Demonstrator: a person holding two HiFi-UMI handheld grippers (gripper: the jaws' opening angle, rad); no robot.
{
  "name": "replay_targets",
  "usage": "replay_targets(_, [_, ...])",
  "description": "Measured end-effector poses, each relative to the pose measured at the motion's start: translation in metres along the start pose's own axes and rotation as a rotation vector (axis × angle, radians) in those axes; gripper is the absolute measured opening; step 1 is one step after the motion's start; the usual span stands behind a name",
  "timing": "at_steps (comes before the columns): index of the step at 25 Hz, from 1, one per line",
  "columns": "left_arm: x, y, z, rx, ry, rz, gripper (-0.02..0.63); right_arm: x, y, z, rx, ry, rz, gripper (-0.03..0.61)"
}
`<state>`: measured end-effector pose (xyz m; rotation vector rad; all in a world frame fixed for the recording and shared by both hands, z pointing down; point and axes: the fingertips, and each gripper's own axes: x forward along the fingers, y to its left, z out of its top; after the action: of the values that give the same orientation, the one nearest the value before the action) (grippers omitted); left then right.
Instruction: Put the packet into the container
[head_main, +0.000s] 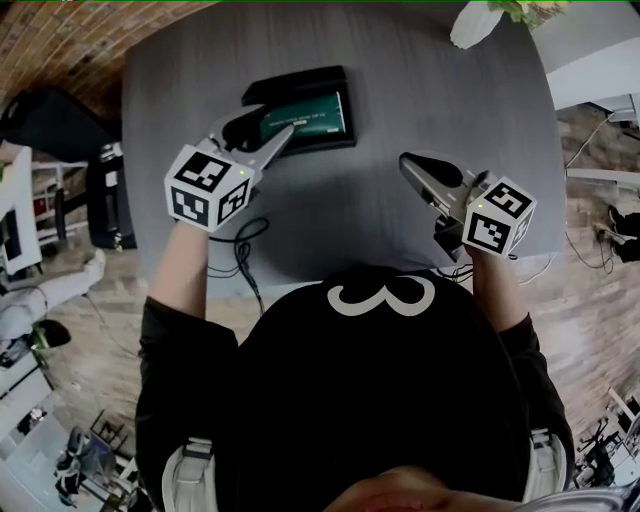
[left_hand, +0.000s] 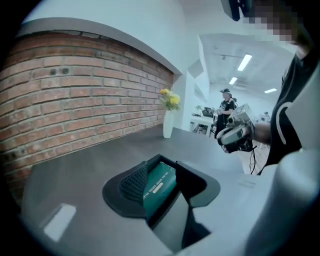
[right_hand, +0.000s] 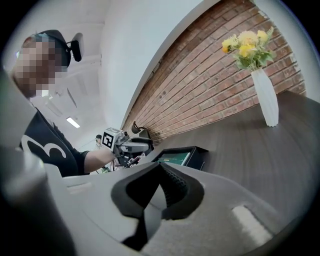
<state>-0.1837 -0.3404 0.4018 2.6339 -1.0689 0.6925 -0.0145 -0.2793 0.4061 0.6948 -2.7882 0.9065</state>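
1. The table carries only the container on the far left part of its top. Both hands hold their tools over the near half.
2. The container is a shallow black tray, just ahead of the left gripper and well apart from the right gripper.
3. The left gripper is much the nearer. Its fingers stand apart at the tray's near-left rim and point along the tray's length. The right gripper's fingers are pressed together on nothing, aimed past the tray.
4. The packet lies flat inside the tray, green face up. Its long axis runs straight away from the left fingertips, so it shows through their gap. From the right gripper view the left tips seem to sit beside and slightly above the rim, so I judge the packet is free of them. A straight pull back along that axis should clear the tray.
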Motion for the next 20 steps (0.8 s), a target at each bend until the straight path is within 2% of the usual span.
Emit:
replay_targets(3, [-0.026, -0.024, 0.005, -0.088, -0.076, 0.008, 0.141, 0.002, 0.017, 0.002, -0.037, 0.002, 0.004, 0.002])
replay_targets(7, [-0.058, -0.057, 0.01, -0.147, -0.145, 0.038, 0.1, 0.01, 0.046, 0.002, -0.077, -0.005, 0.041, 0.002])
replay_targets(11, [-0.078, -0.087, 0.004, -0.239, -0.199, 0.017, 0.017, 0.017, 0.083, 0.0, -0.128, -0.01, 0.086, 0.002])
replay_targets(16, [-0.101, -0.115, -0.002, -0.334, -0.259, -0.012, 0.012, 0.023, 0.127, -0.003, -0.186, -0.019, 0.132, 0.002])
replay_targets(20, [-0.119, -0.138, 0.002, -0.332, -0.298, -0.052, 0.012, 0.025, 0.153, -0.009, -0.222, -0.036, 0.158, 0.002])
